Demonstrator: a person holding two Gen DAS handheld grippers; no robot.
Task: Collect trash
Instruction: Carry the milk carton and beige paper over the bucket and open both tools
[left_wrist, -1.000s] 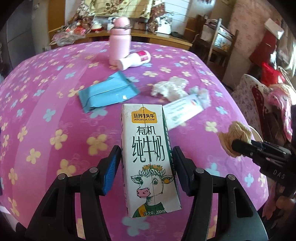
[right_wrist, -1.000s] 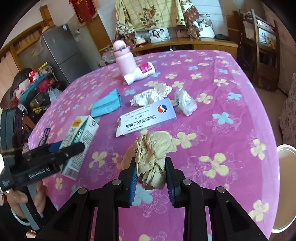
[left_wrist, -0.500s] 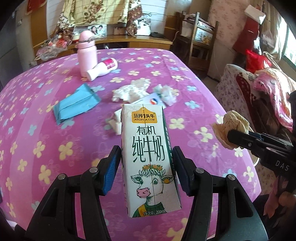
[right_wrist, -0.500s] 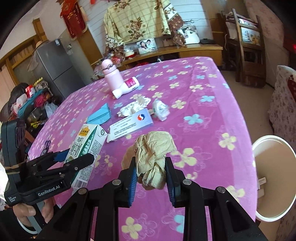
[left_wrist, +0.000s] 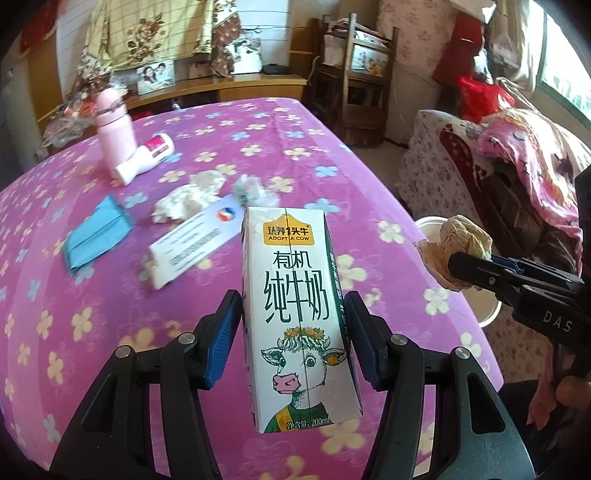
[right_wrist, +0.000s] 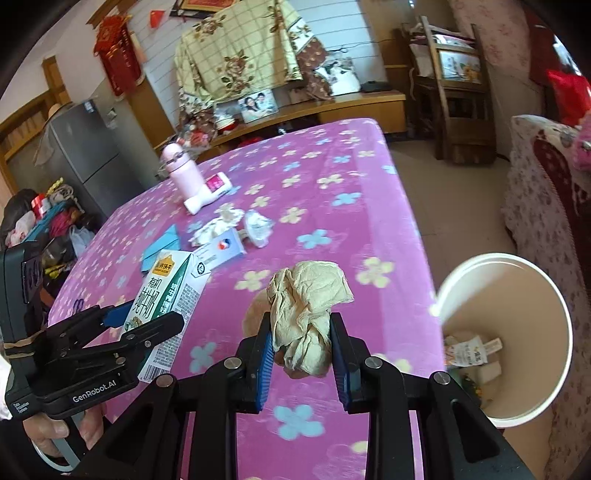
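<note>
My left gripper (left_wrist: 293, 334) is shut on a white-and-green milk carton (left_wrist: 299, 306) and holds it upright above the pink flowered table (left_wrist: 110, 306). My right gripper (right_wrist: 301, 349) is shut on a crumpled beige paper ball (right_wrist: 306, 306), above the table's right edge. A white trash bin (right_wrist: 517, 295) stands on the floor just right of the table, with some trash inside. The carton (right_wrist: 166, 295) and left gripper (right_wrist: 147, 323) also show in the right wrist view; the paper ball (left_wrist: 458, 251) and right gripper (left_wrist: 452, 264) show in the left wrist view.
On the table lie a white tablet box (left_wrist: 195, 240), crumpled tissues (left_wrist: 188, 197), a crumpled wrapper (left_wrist: 251, 188), a blue packet (left_wrist: 96, 236), a pink bottle (left_wrist: 112, 127) and a lying white tube (left_wrist: 146, 158). A covered sofa (right_wrist: 546, 206) stands beyond the bin.
Both grippers have moved right toward the table's edge with their loads still held. The white bin has come fully into the right wrist view.
</note>
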